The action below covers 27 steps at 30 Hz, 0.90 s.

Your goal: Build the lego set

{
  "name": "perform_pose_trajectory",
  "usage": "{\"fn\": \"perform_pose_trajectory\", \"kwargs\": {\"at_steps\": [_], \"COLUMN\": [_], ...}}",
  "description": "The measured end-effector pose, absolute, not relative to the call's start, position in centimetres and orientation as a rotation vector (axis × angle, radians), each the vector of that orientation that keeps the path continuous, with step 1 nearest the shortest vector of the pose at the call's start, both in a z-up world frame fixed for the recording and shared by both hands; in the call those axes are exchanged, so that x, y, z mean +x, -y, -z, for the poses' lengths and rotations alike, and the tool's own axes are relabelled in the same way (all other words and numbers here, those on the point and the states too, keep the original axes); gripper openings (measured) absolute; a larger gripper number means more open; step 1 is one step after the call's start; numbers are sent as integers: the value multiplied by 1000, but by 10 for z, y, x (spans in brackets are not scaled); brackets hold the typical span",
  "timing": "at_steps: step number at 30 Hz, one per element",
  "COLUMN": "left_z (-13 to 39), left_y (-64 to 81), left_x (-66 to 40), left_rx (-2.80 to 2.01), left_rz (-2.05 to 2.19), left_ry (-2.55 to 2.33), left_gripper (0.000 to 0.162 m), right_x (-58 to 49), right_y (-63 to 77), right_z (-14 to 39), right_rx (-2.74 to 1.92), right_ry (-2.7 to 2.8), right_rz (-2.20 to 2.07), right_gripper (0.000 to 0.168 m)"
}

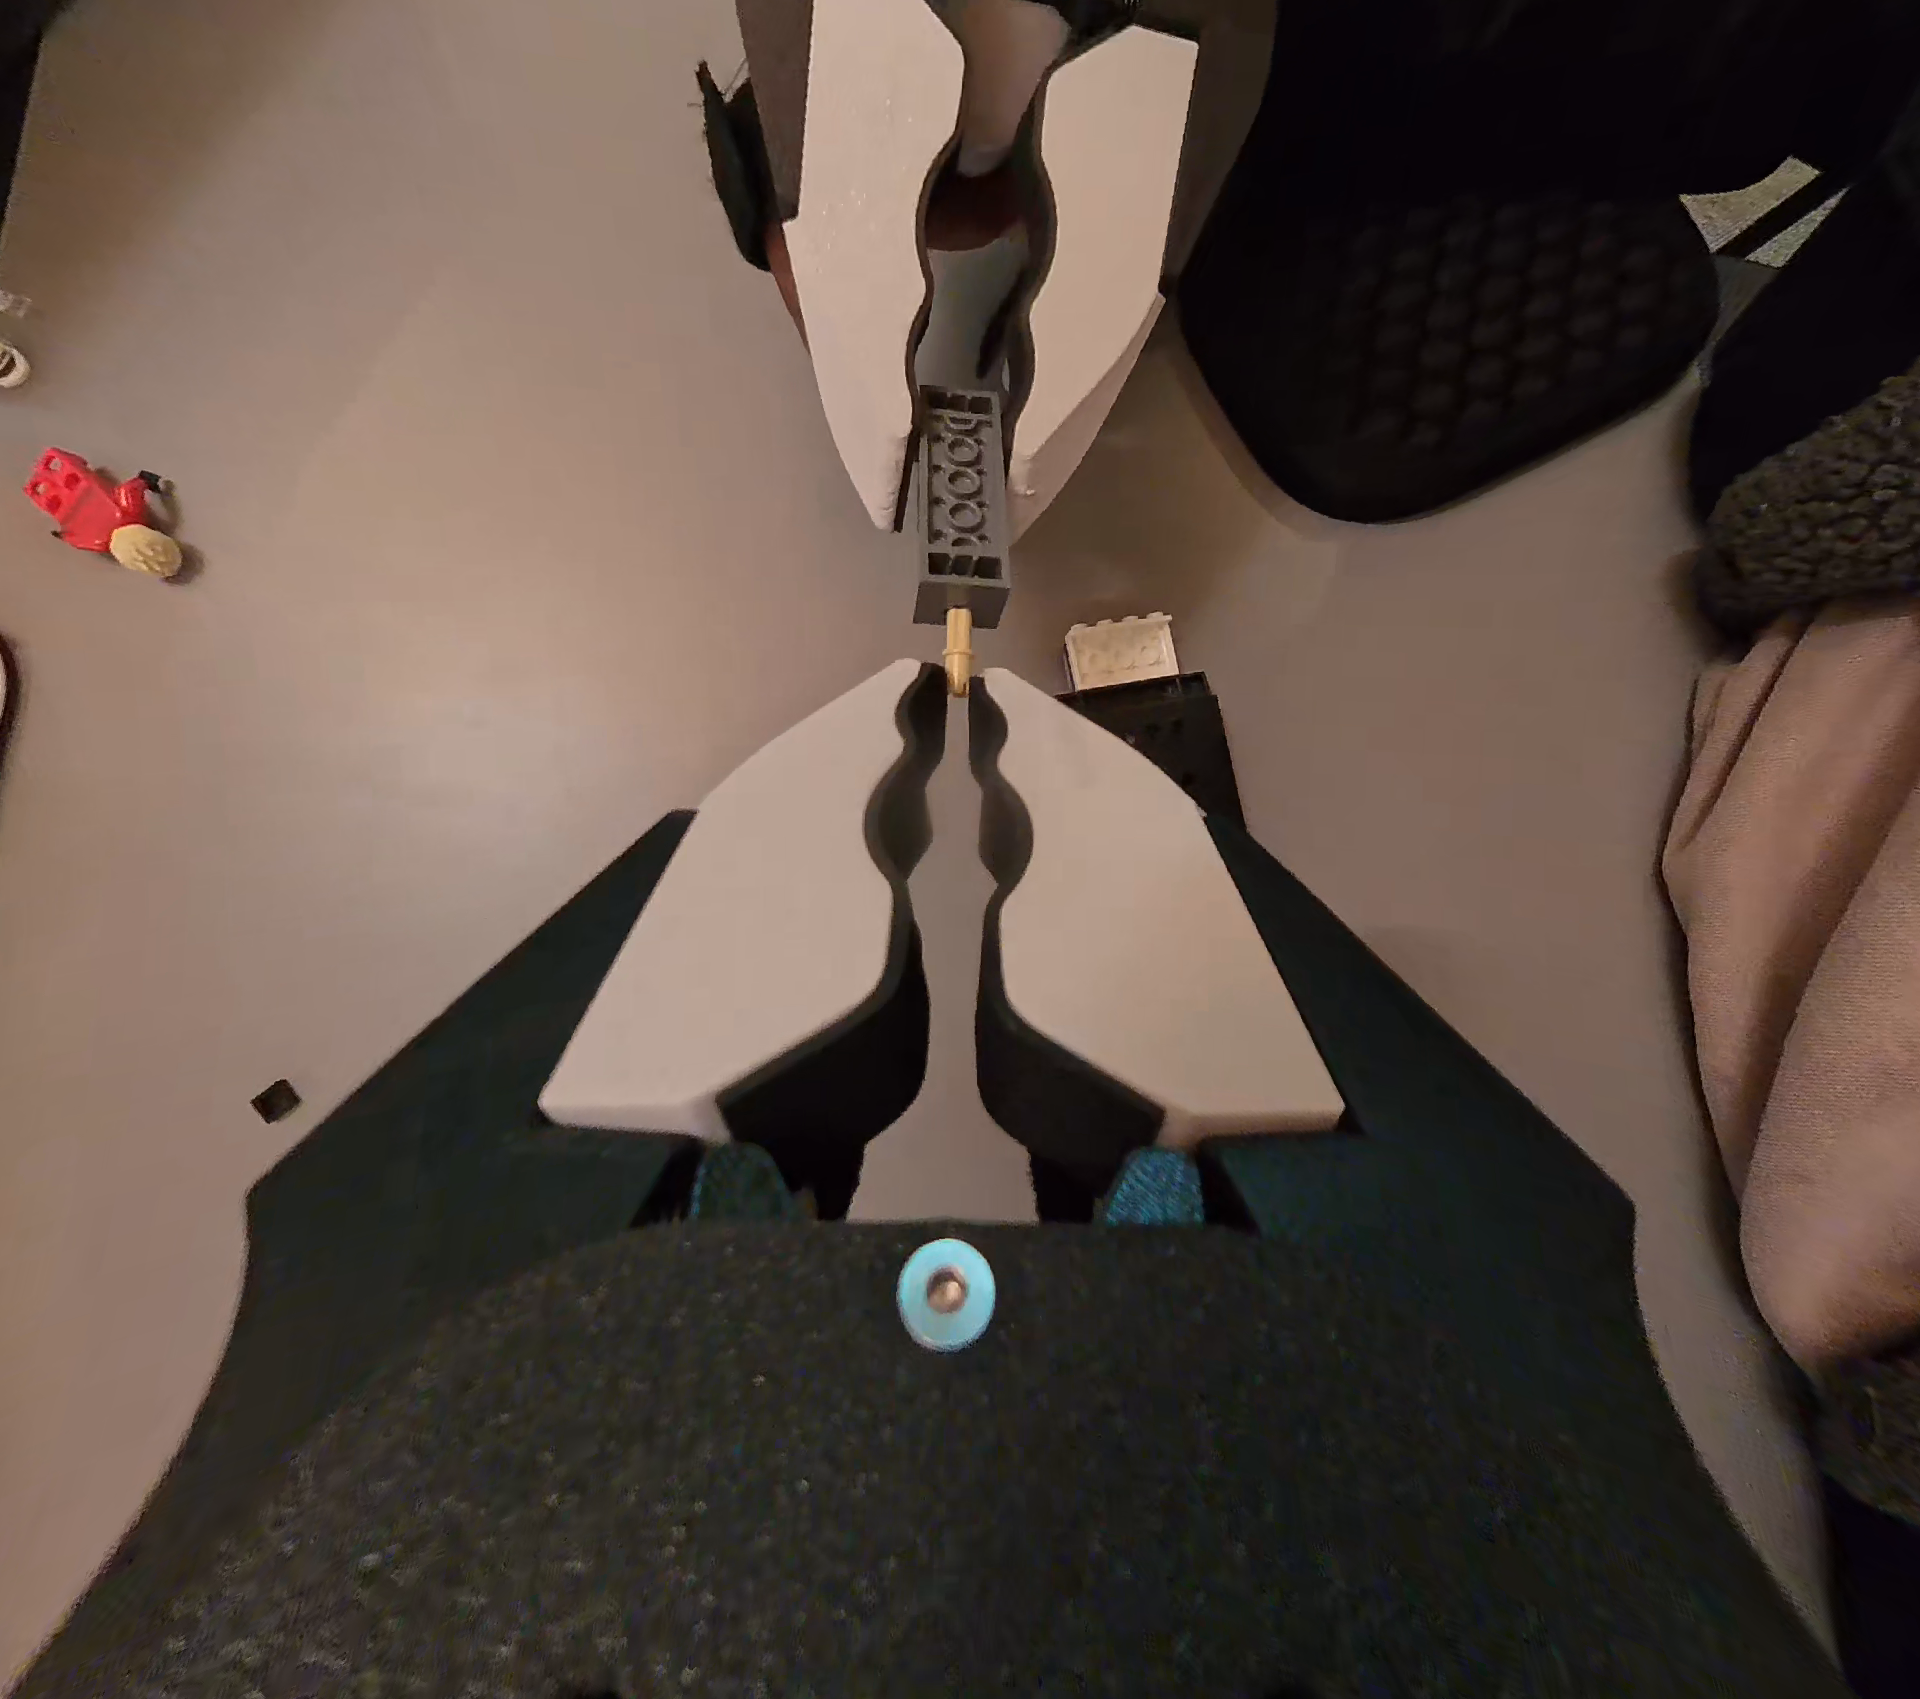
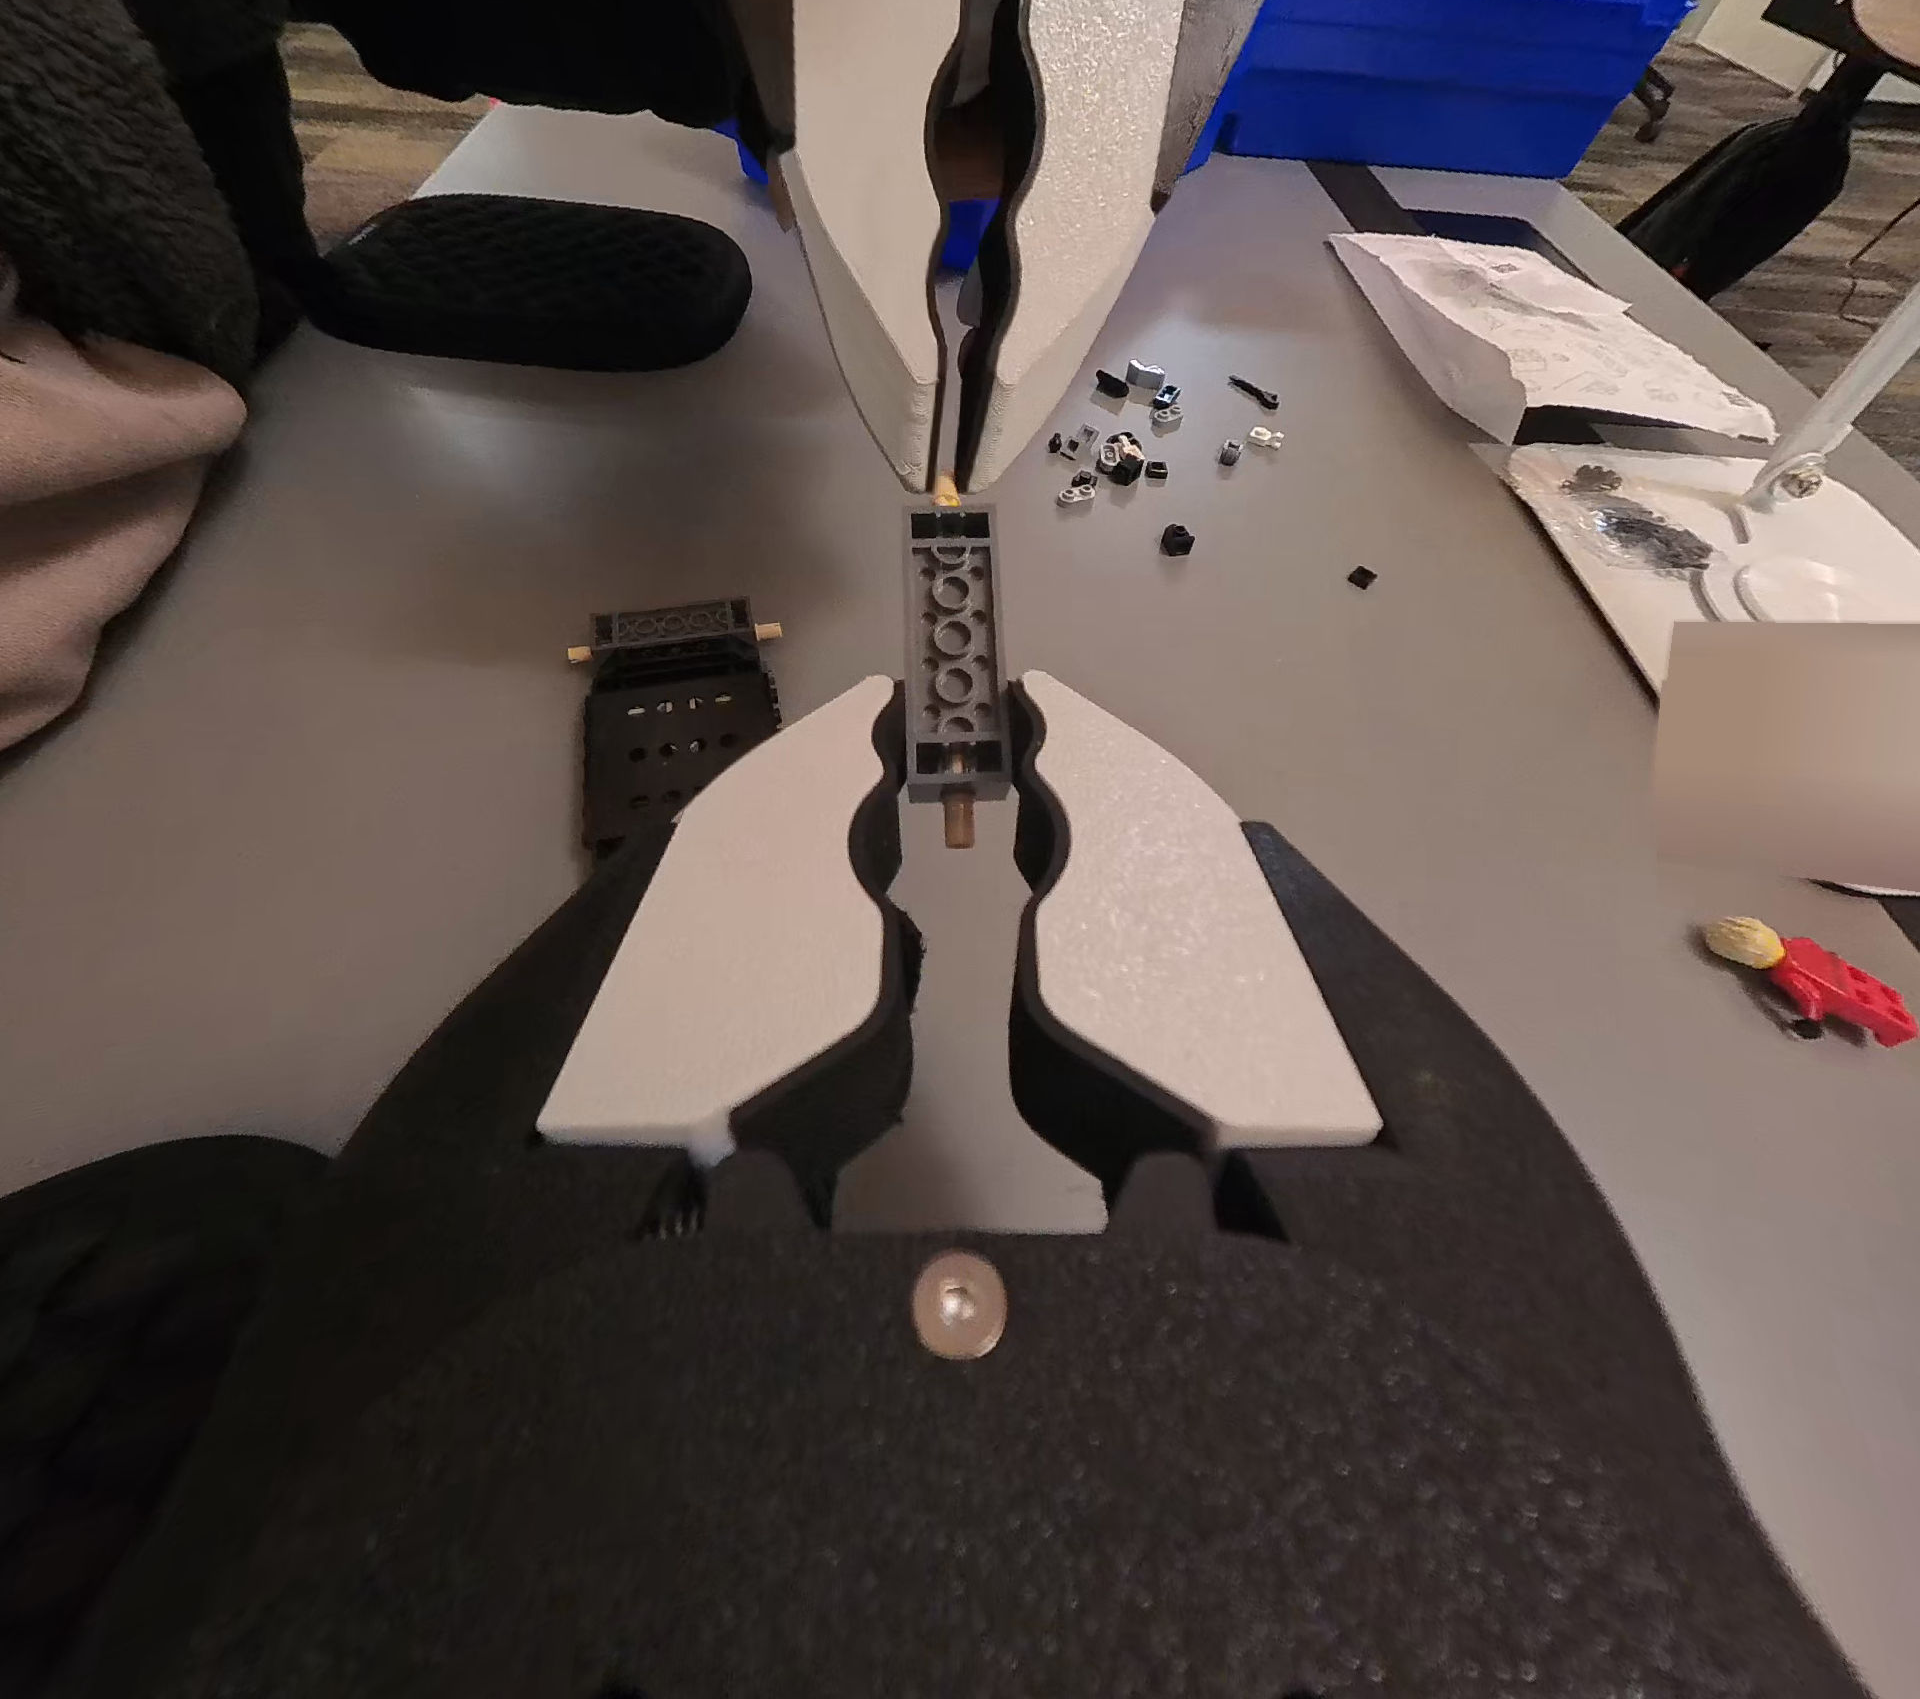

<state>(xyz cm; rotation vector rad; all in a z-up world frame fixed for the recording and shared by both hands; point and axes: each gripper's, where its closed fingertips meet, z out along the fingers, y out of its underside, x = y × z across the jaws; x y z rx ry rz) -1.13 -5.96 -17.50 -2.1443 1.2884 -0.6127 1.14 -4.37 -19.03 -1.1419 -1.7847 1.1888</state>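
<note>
Right gripper point(image 2: 954, 704) jaws clamped on long grey holed lego brick point(image 2: 954, 647). Left gripper point(image 1: 956, 681) jaws pinch small tan peg point(image 1: 956, 647), coaxial with brick's far end hole.

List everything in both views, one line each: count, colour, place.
Long grey Lego brick with holes: one, grey, held in the air between both grippers.
Tan pin: one, tan, at the brick's far end.
Black Lego assembly: one, black with a grey brick on top, on the table, left.
Small loose Lego parts: many, black and grey, on the table, right.
Red Lego minifigure: one, red, lying far right.
Blue plastic bins: stacked, blue, behind.
Grey table: one.
Left gripper: shut on the pin.
Right gripper: shut on the brick.
</note>
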Motion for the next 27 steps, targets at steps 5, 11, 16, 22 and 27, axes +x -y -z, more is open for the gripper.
{"fn": "perform_pose_trajectory", "kwargs": {"at_steps": [5, 11, 16, 22, 27], "left_z": [178, 180, 183, 182, 182], "left_y": [62, 72, 78, 79, 78], "left_x": [-13, -14, -17, -18, -18], "left_rx": [-2211, -2291, -2348, -2324, -2296], "left_rz": [672, 877, 1024, 1124, 1125], "left_ry": [-1249, -1177, -1085, -969, -957], "left_gripper": [4, 4, 4, 4, 4], "right_x": [10, 7, 3, -1, -1], "right_y": [45, 52, 57, 57, 57], "right_z": [191, 193, 198, 196, 193], "right_rx": [-1109, -994, -946, -942, -940], "right_ry": [1803, 1857, 1892, 1867, 1853], "right_rz": [-1113, -963, -852, -842, -852], "right_gripper": [17, 17, 17, 17, 16]}}
